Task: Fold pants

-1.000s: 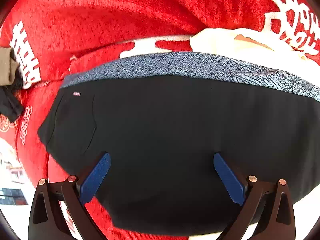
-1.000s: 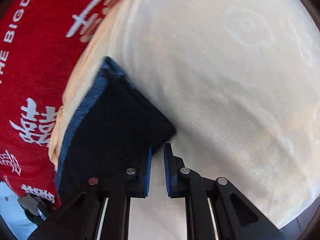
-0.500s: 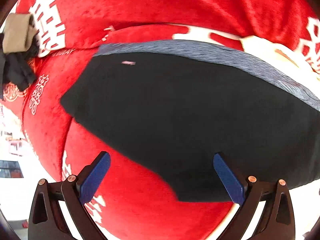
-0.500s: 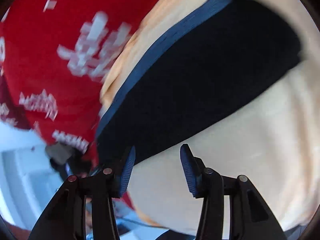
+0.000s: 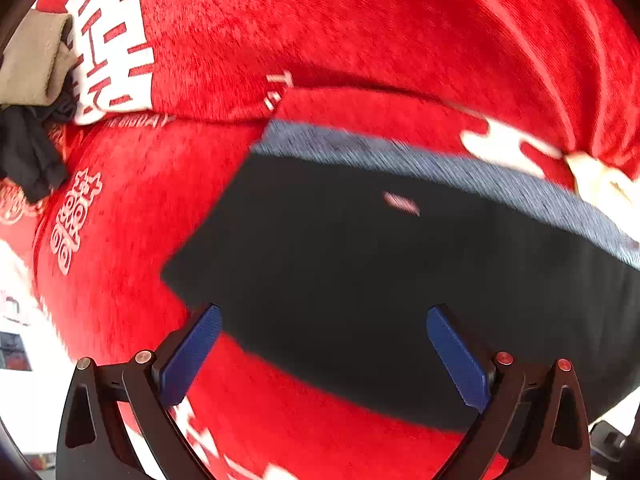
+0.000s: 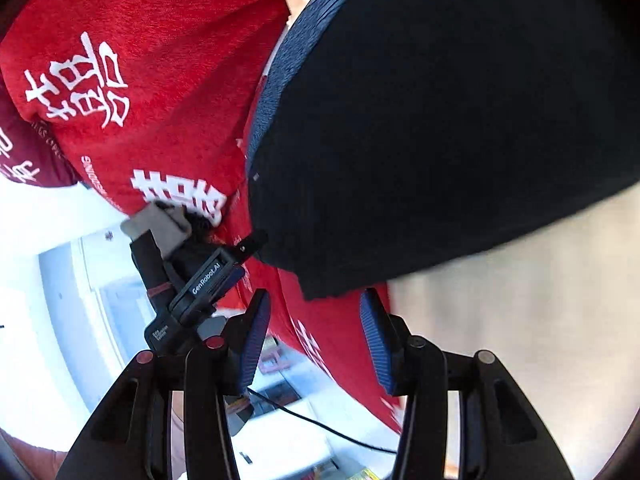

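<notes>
Folded black pants (image 5: 380, 280) with a blue-grey waistband (image 5: 400, 156) lie flat on a red blanket (image 5: 280, 40) printed with white characters. My left gripper (image 5: 322, 314) hovers open over the pants' near left corner, its blue pads wide apart with nothing between them. In the right wrist view the pants (image 6: 440, 120) fill the upper right, with the waistband (image 6: 288, 64) running along their left side. My right gripper (image 6: 315, 298) stands open just off the pants' near corner, with nothing between its pads.
A cream cloth (image 6: 520, 320) lies under the pants' right part and shows at the right edge (image 5: 600, 184). Tan cloth (image 5: 32, 60) and a black garment (image 5: 28, 152) sit at the far left. The left gripper's housing (image 6: 200, 280) shows beyond the blanket's edge.
My right gripper has opened, let go of the pants' corner, and swung left and back. My left gripper, still open, slid left, so the pants now sit further right in its view.
</notes>
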Demonstrator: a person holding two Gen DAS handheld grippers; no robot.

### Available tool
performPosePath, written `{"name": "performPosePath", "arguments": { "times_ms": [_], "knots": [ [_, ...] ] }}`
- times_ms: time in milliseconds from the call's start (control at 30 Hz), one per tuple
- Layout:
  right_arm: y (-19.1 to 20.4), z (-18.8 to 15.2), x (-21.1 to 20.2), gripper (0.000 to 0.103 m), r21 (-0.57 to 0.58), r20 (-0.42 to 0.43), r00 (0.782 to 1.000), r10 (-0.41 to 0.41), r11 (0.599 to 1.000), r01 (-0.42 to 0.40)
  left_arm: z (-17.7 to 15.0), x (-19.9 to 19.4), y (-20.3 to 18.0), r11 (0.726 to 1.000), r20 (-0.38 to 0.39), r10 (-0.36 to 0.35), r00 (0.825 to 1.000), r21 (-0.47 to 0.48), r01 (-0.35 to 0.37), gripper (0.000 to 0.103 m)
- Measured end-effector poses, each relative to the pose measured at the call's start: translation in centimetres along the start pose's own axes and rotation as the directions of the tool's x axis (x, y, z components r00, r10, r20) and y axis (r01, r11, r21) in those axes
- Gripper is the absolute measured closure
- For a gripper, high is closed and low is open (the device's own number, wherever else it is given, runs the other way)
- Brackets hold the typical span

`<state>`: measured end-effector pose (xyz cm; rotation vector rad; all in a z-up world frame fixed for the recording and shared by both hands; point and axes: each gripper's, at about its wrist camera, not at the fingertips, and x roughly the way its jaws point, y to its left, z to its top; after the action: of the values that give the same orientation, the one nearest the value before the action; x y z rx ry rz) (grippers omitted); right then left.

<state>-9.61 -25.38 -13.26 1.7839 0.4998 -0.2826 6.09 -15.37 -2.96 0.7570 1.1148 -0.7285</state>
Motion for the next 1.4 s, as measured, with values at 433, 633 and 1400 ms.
{"name": "performPosePath", "arguments": {
  "times_ms": [433,633,1400],
  "knots": [
    [4.0,0.0,1.4,0.093,-0.076,0.114,0.980,-0.163,0.982,0.172,-0.1,4.1,3.4,0.988,0.044,-0.080,0.996,0.133,0.073,0.000],
    [2.8,-2.1,2.5,0.093,-0.126,0.121,0.926,-0.357,0.920,0.371,-0.5,3.6,3.5,0.985,0.073,-0.078,0.994,0.157,0.065,0.000],
    [2.4,-2.9,-6.9,0.083,-0.328,0.297,0.610,-0.734,0.522,0.787,-4.1,0.3,-4.8,0.924,-0.020,-0.196,0.980,0.331,0.191,0.000]
  ]
}}
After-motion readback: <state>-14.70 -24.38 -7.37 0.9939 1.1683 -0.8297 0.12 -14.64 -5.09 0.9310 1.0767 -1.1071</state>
